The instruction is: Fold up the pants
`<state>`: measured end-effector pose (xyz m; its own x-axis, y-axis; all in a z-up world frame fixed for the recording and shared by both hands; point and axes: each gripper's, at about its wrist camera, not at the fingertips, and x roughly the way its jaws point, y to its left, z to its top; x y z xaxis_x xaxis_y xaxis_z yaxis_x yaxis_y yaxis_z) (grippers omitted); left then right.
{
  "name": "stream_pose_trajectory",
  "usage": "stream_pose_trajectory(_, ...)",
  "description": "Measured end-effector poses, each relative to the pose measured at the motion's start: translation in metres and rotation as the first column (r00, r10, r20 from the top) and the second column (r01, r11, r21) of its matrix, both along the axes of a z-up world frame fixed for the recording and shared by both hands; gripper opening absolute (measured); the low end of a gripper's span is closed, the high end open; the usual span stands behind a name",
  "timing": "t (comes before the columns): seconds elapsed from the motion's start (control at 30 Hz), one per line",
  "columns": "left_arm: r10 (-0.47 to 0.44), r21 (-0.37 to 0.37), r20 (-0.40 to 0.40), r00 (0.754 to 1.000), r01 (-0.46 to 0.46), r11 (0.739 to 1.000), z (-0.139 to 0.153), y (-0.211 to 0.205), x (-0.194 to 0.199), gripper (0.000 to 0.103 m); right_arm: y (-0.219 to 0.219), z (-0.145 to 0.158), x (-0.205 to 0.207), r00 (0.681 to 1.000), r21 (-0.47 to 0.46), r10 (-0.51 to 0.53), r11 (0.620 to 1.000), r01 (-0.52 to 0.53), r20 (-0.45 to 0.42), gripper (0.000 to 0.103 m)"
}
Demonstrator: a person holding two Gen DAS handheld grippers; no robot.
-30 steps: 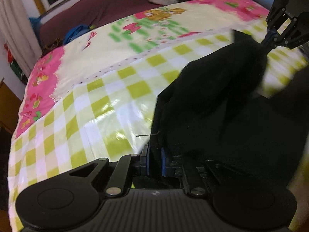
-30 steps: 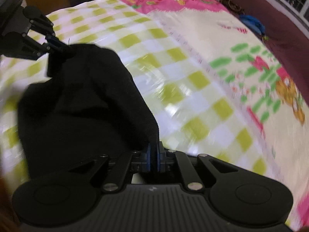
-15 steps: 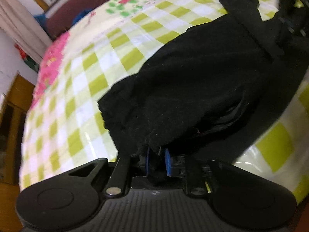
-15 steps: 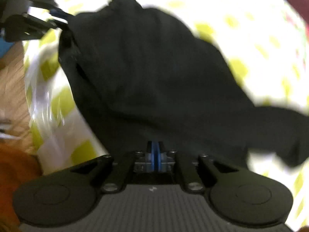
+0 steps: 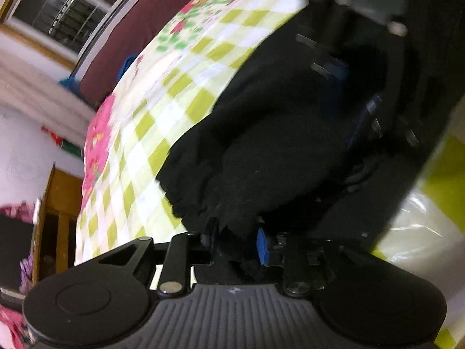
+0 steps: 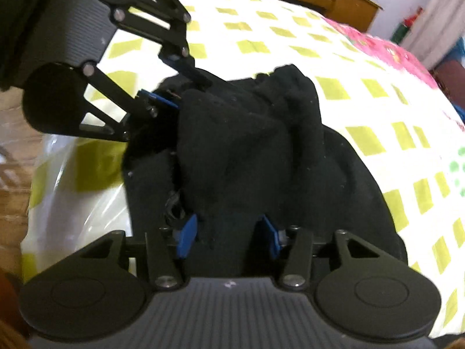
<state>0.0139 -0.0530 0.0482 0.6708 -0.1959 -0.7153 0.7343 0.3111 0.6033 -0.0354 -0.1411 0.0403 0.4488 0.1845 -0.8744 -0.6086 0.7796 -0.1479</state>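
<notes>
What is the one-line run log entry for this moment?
phase: folding | black pants: bunched on checked bedsheet | left claw: open around pants | right claw: open around pants

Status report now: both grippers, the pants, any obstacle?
Left gripper and right gripper: open, fabric between fingers. Black pants bunched on checkered bed cover. No obstacle visible.

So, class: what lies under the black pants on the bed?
Under the black pants the green-checked bedsheet shows all around them, with shiny clear plastic at the bed's edge. The sheet directly beneath is covered, so anything there stays unseen.
</notes>
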Motion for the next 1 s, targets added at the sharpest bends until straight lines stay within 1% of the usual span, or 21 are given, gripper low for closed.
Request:
stream_pose_trajectory(0.03, 0.009, -0.015, 0.002, 1.000, -0.009, 1.000, 0.003, 0.002, 0.000, 0.042, -0.001, 0.003, 0.005, 0.999, 0.025, -0.012, 1.000, 0.013, -0.034, 0.003)
stream_pose_trajectory(0.07, 0.021, -0.028, 0.016, 1.000, -0.020, 0.999, 0.008, 0.005, 0.002, 0.040, 0.001, 0.007, 0.009, 0.997, 0.062, -0.024, 0.998, 0.028, -0.069, 0.002)
stream_pose_trajectory(0.1, 0.034, -0.042, 0.028, 0.999, -0.033, 0.999, 0.014, 0.009, 0.004, 0.036, 0.003, 0.017, 0.012, 0.997, 0.091, -0.030, 0.995, 0.037, -0.077, 0.002)
stream_pose_trajectory(0.17, 0.075, -0.085, 0.038, 0.996, -0.072, 0.994, 0.030, 0.017, 0.007, 0.035, 0.012, 0.032, 0.009, 0.998, 0.119, -0.017, 0.993, 0.025, -0.068, 0.002)
stream_pose_trajectory(0.23, 0.118, -0.126, 0.051, 0.992, -0.110, 0.986, 0.042, 0.024, 0.009, 0.034, 0.019, 0.048, 0.009, 0.997, 0.166, -0.029, 0.985, 0.041, -0.075, 0.002)
stream_pose_trajectory(0.33, 0.170, -0.158, 0.072, 0.983, -0.157, 0.975, 0.046, 0.033, 0.011, 0.033, 0.031, 0.056, 0.010, 0.996, 0.221, -0.052, 0.973, 0.068, -0.079, 0.002)
stream_pose_trajectory(0.4, 0.187, -0.116, 0.070, 0.980, -0.178, 0.977, 0.029, 0.037, 0.013, 0.033, 0.039, 0.050, 0.016, 0.993, 0.247, -0.071, 0.964, 0.093, -0.097, 0.002)
stream_pose_trajectory(0.43, 0.179, -0.075, 0.066, 0.982, -0.174, 0.982, 0.015, 0.040, 0.014, 0.033, 0.039, 0.046, 0.015, 0.991, 0.240, -0.076, 0.965, 0.101, -0.114, 0.004)
stream_pose_trajectory(0.5, 0.154, 0.031, 0.020, 0.988, -0.155, 0.987, -0.014, 0.045, 0.010, 0.034, 0.050, 0.018, 0.021, 0.982, 0.209, -0.069, 0.972, 0.105, -0.173, 0.006)
stream_pose_trajectory(0.53, 0.138, 0.074, 0.026, 0.990, -0.140, 0.987, -0.025, 0.048, 0.005, 0.034, 0.054, 0.005, 0.021, 0.978, 0.185, -0.071, 0.977, 0.108, -0.197, 0.010)
stream_pose_trajectory(0.57, 0.123, 0.114, 0.041, 0.992, -0.127, 0.985, -0.031, 0.050, 0.000, 0.034, 0.058, -0.005, 0.022, 0.972, 0.157, -0.081, 0.981, 0.117, -0.219, 0.010)
stream_pose_trajectory(0.6, 0.127, 0.122, 0.048, 0.991, -0.132, 0.984, -0.031, 0.051, -0.002, 0.034, 0.055, -0.006, 0.022, 0.971, 0.162, -0.095, 0.978, 0.133, -0.220, 0.010)
stream_pose_trajectory(0.63, 0.147, 0.109, 0.037, 0.988, -0.150, 0.983, -0.027, 0.052, -0.002, 0.034, 0.048, 0.000, 0.022, 0.970, 0.194, -0.111, 0.969, 0.154, -0.216, 0.010)
stream_pose_trajectory(0.67, 0.191, 0.084, 0.010, 0.982, -0.191, 0.978, -0.019, 0.054, 0.001, 0.034, 0.040, 0.008, 0.021, 0.967, 0.232, -0.130, 0.956, 0.181, -0.217, 0.009)
stream_pose_trajectory(0.7, 0.221, 0.070, 0.000, 0.975, -0.220, 0.973, -0.014, 0.055, 0.004, 0.034, 0.028, 0.016, 0.021, 0.961, 0.260, -0.161, 0.941, 0.218, -0.223, 0.015)
stream_pose_trajectory(0.77, 0.275, 0.052, 0.022, 0.961, -0.276, 0.960, -0.002, 0.055, 0.007, 0.034, 0.006, 0.029, 0.016, 0.949, 0.278, -0.226, 0.918, 0.283, -0.220, 0.017)
stream_pose_trajectory(0.83, 0.313, 0.036, 0.049, 0.948, -0.315, 0.948, 0.011, 0.052, 0.008, 0.034, -0.025, 0.044, 0.006, 0.929, 0.279, -0.304, 0.892, 0.355, -0.210, 0.018)
stream_pose_trajectory(0.87, 0.330, 0.019, 0.056, 0.942, -0.332, 0.943, 0.021, 0.049, 0.007, 0.034, -0.042, 0.049, 0.001, 0.914, 0.270, -0.349, 0.878, 0.396, -0.207, 0.021)
stream_pose_trajectory(0.93, 0.334, -0.038, 0.054, 0.941, -0.333, 0.942, 0.040, 0.034, 0.000, 0.034, -0.081, 0.053, -0.014, 0.870, 0.223, -0.457, 0.842, 0.491, -0.187, 0.027)
stream_pose_trajectory(0.97, 0.323, -0.069, 0.041, 0.945, -0.320, 0.945, 0.048, 0.022, -0.002, 0.034, -0.105, 0.054, -0.017, 0.841, 0.191, -0.512, 0.820, 0.539, -0.175, 0.029)
stream_pose_trajectory(1.0, 0.314, -0.099, 0.027, 0.949, -0.310, 0.946, 0.051, 0.011, -0.008, 0.034, -0.130, 0.055, -0.019, 0.801, 0.161, -0.574, 0.786, 0.597, -0.168, 0.029)
